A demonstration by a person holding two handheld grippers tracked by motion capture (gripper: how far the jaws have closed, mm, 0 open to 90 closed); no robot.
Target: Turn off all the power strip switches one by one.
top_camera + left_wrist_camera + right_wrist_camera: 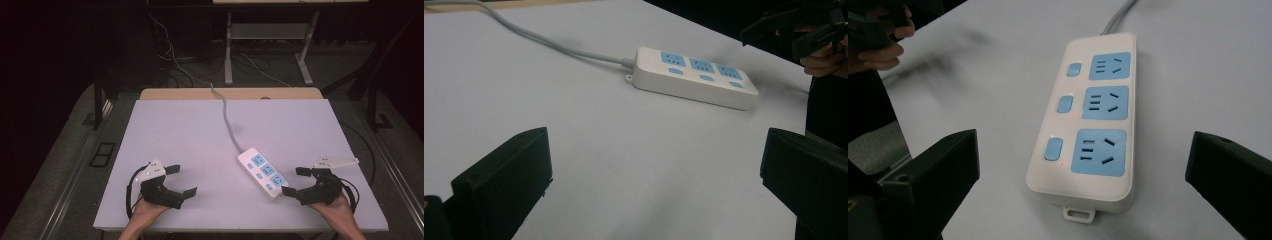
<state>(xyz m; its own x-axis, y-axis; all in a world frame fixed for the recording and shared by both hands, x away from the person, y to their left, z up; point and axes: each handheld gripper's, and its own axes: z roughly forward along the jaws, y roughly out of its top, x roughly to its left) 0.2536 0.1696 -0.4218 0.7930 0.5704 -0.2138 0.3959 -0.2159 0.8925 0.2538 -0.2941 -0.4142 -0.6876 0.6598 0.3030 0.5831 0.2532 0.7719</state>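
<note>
Left gripper (179, 180): held in the person's left hand (145, 210) at the near left of the table; jaws spread wide with nothing between them, pointing right toward the strip.
Right gripper (296, 180): held in the right hand (332, 204) at the near right; jaws wide apart and empty, pointing left. In the high view the near jaw tip sits just beside the strip's near end; touching or not, cannot tell.
Strip (262, 172): white power strip lying flat on the table, right of centre and near the right gripper, set at a slant with its near end toward the right.
Sockets: 3 blue sockets (1109, 101) in a row, each with a blue switch (1065, 104) beside it; small red lights show next to the switches in the right gripper view.
Cord (228, 120): grey, runs from the strip's far end over the far edge of the table.
Table (190, 130): pale top, with a wooden edge along the far side.
</note>
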